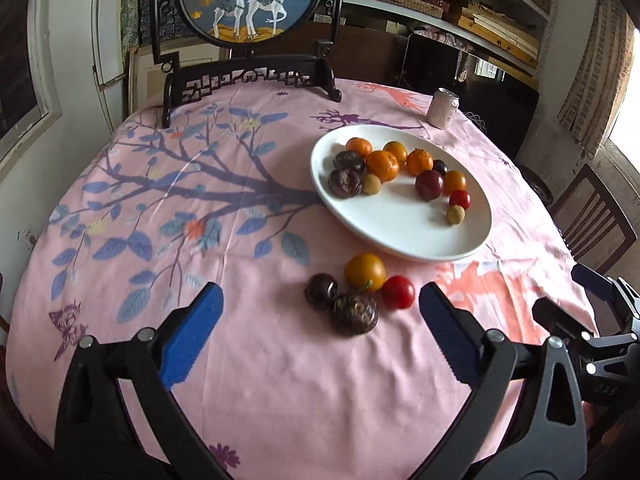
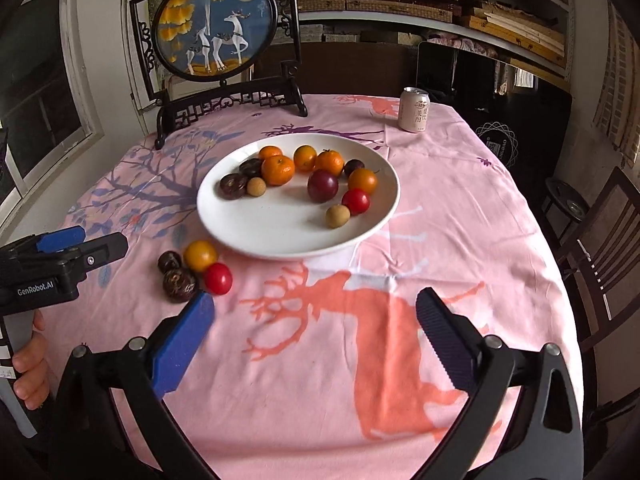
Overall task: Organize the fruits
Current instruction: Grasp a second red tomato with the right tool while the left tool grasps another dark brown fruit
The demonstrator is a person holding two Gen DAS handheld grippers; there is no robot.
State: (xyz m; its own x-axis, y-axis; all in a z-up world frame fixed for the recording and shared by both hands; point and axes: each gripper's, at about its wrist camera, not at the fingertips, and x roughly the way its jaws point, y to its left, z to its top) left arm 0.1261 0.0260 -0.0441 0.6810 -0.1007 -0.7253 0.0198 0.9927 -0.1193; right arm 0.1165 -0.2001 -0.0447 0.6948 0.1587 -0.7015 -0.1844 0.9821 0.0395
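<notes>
Left gripper (image 1: 320, 304) spread wide, blue pads bare, nothing held, hovering low over the pink tablecloth (image 1: 280, 380) and aimed at four loose fruits. Right gripper (image 2: 314, 312) likewise spread wide and holding nothing, over the coral deer print, its left fingertip just beside the same cluster.

Nearest in the left wrist view: large dark wrinkled fruit (image 1: 355, 314), apparently touching a smaller dark fruit (image 1: 321, 291) to its left and close against a red cherry tomato (image 1: 398, 291) to its right. Just behind, a yellow-orange tomato (image 1: 365, 273) with a stem, pressed in among the other three. All four on the cloth, just short of the plate's near rim.

Beyond: white plate (image 1: 400, 236), already loaded along its far side with mandarins, dark fruits, a plum-red fruit, small tomatoes and two tan longan-like fruits. Near half of the plate bare.

Farther back: pink drink can (image 1: 442, 108) near the table's far edge, and a round deer screen on a carved black stand (image 1: 248, 80).

Likely step: lifting the loose fruits onto the plate, left gripper best placed. Best taken from the outside of the cluster, red tomato or nearest dark fruit first, pads straddling one fruit only, closing gently since round fruit rolls and tomato skin bruises. Set down in the bare near half, beside fruit of its kind, low enough not to bounce.
</notes>
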